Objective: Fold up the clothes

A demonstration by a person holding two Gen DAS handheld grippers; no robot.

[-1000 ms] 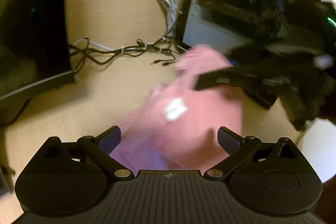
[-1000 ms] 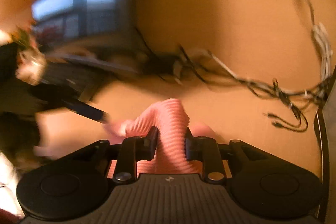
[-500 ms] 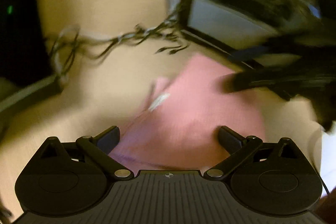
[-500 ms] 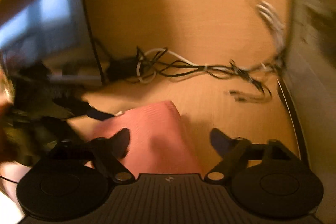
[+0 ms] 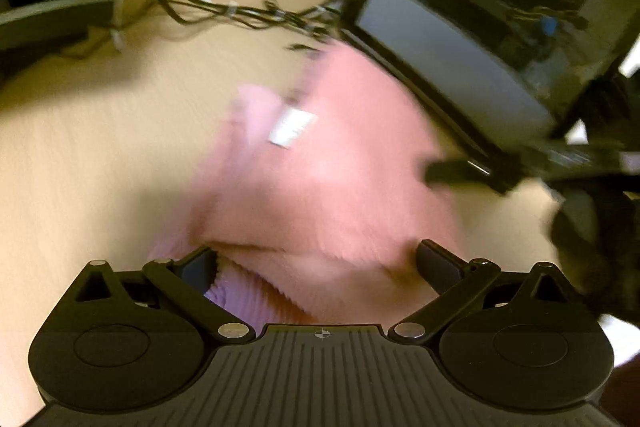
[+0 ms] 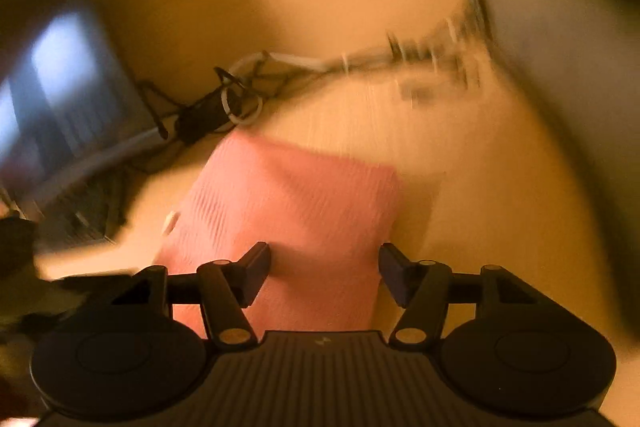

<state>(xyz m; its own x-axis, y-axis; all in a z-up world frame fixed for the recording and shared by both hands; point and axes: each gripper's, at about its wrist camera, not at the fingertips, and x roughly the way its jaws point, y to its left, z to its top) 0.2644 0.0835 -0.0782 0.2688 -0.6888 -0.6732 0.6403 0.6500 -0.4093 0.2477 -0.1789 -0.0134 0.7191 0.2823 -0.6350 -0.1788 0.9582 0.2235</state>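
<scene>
Fold laid, cloth let go

My right gripper [image 6: 324,273], jaws just closing partway, straddles the pink ribbed knit garment [image 6: 296,211] unpinched; left gripper [image 5: 316,267] gapes. Garment lies at twelve o'clock on the tan wooden desk [image 5: 100,155].

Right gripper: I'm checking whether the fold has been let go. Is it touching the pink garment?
Cannot tell. In the right wrist view the right gripper has open jaws, just narrowing, and the pink garment lies between them; blur hides any contact.

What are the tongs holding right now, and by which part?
Nothing. Both the left tongs and right tongs stand open over the pink garment, pads clear of it.
</scene>
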